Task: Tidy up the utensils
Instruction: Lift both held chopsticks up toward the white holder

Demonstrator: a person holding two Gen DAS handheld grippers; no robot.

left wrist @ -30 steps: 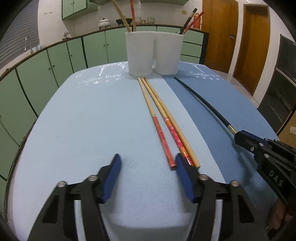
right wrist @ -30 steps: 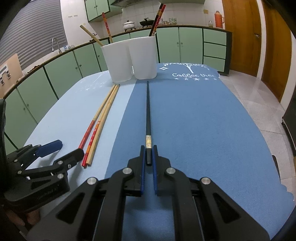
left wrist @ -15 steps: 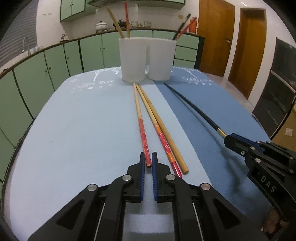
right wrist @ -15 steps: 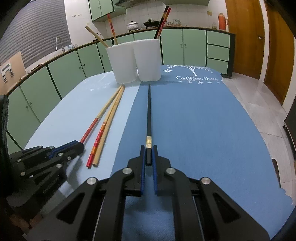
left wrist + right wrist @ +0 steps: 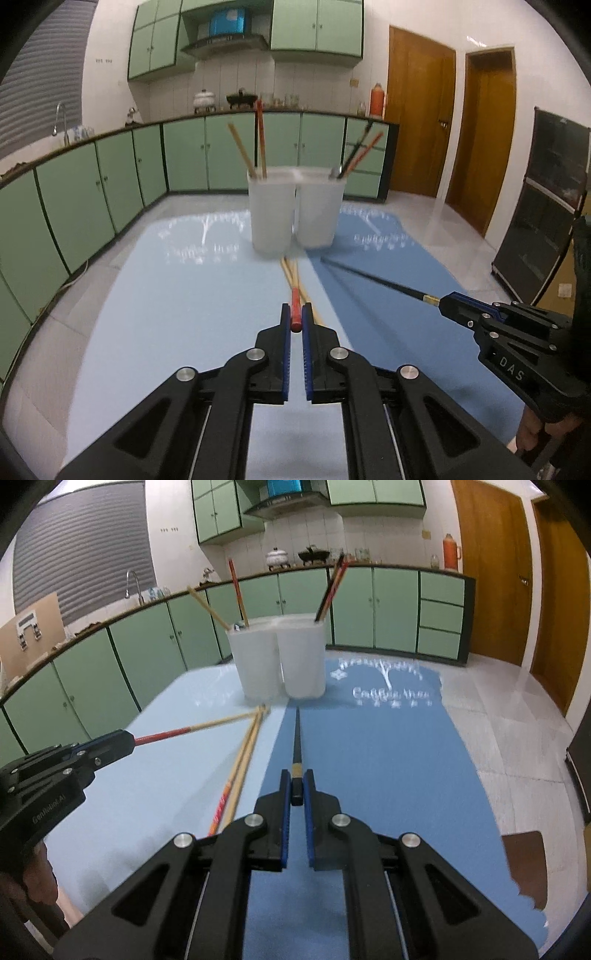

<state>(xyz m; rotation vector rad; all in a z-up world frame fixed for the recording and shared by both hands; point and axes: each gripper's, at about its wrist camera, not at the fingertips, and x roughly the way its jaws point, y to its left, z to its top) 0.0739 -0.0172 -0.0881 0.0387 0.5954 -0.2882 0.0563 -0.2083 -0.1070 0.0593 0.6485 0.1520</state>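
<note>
- Chopsticks: red-tipped chopstick [image 5: 295, 312] pinched at its butt end by the left hand-held gripper [image 5: 294, 325]; black chopstick [image 5: 296, 738] likewise clamped in the right hand-held gripper [image 5: 296, 794].
- Both probably light, stiff, slick; end grips may let them swing.
- Two more chopsticks [image 5: 242, 764] lie between the grippers.
- White holder cups [image 5: 277, 661] stand ahead on the counter [image 5: 388, 775].

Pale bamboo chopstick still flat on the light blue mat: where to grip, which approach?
Judging by its pose, take the pale bamboo chopstick at its thick near end, coming from above with fingers astride its width. It lies flat, tight beside the orange-patterned chopstick, so a side approach would likely catch both.
</note>
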